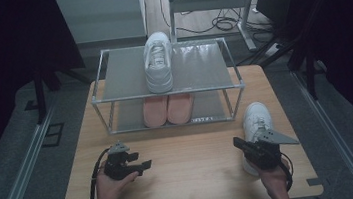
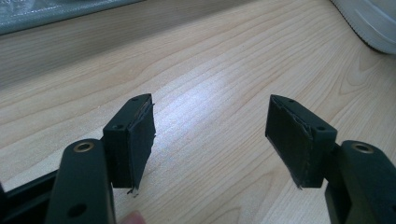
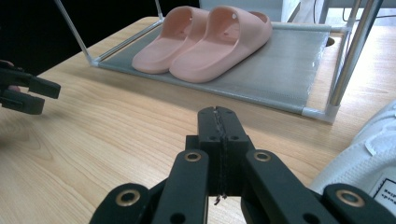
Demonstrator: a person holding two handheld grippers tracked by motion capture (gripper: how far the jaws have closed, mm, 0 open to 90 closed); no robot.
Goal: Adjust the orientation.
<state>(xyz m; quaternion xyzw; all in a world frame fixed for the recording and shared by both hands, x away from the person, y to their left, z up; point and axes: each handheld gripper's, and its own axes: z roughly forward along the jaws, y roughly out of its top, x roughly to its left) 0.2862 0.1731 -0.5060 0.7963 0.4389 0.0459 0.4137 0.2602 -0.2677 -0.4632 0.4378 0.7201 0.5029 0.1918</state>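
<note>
No legible text anywhere. White sneaker [image 3: 369,163] beside the rack: small tongue label at lower right with dark print, too blurred to read. Lower shelf [image 1: 207,118] front rail: pale mark, too small to tell.

Two white sneakers [image 1: 157,61], two pink slippers [image 1: 168,109]

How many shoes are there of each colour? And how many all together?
White sneakers: 2, one on the rack's top shelf, one on the table by the right gripper
Pink slippers: 2, side by side on the rack's bottom shelf
Total: 4 shoes
</note>
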